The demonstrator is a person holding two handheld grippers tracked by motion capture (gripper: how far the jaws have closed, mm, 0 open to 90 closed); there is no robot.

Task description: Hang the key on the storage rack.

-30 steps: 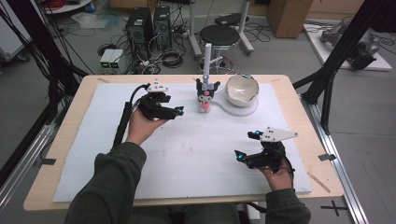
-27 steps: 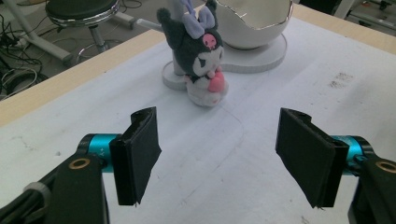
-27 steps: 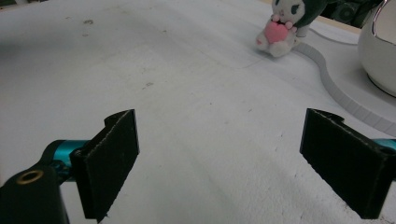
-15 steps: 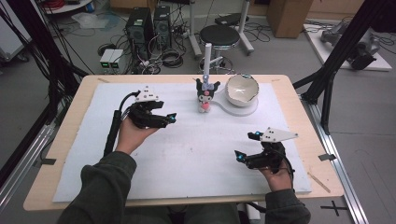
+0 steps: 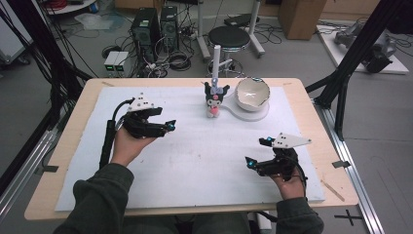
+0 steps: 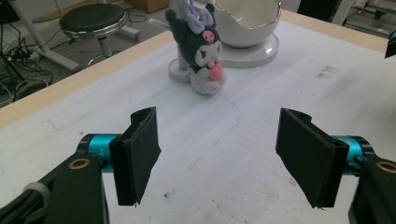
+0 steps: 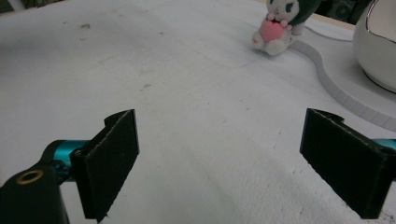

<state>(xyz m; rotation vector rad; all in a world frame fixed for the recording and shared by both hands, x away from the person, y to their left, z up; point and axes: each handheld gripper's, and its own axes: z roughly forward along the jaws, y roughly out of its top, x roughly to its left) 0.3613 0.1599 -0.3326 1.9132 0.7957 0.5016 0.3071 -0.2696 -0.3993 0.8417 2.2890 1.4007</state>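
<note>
A small black-and-white plush doll [image 5: 214,99] holding a pink heart stands upright at the back middle of the white mat, against a thin white post [image 5: 215,61]. Beside it sits a white eggshell-shaped bowl [image 5: 252,92] on a white base [image 5: 243,115]. My left gripper [image 5: 167,126] is open at the mat's left, jaws pointing right toward the doll [image 6: 203,50], well short of it, with nothing between its pads [image 6: 140,154]. My right gripper [image 5: 257,152] is open near the front right, jaws empty; the doll [image 7: 280,23] and bowl [image 7: 378,42] lie far ahead.
A white mat [image 5: 195,161] covers most of the wooden table [image 5: 58,161]. Black frame struts [image 5: 341,83] rise at the table's right and left. A stool [image 5: 231,36], computer towers and cables stand on the floor beyond the far edge.
My left gripper has drawn away to the left and slightly toward the front, farther from the doll. The right gripper, doll and bowl have not moved.
</note>
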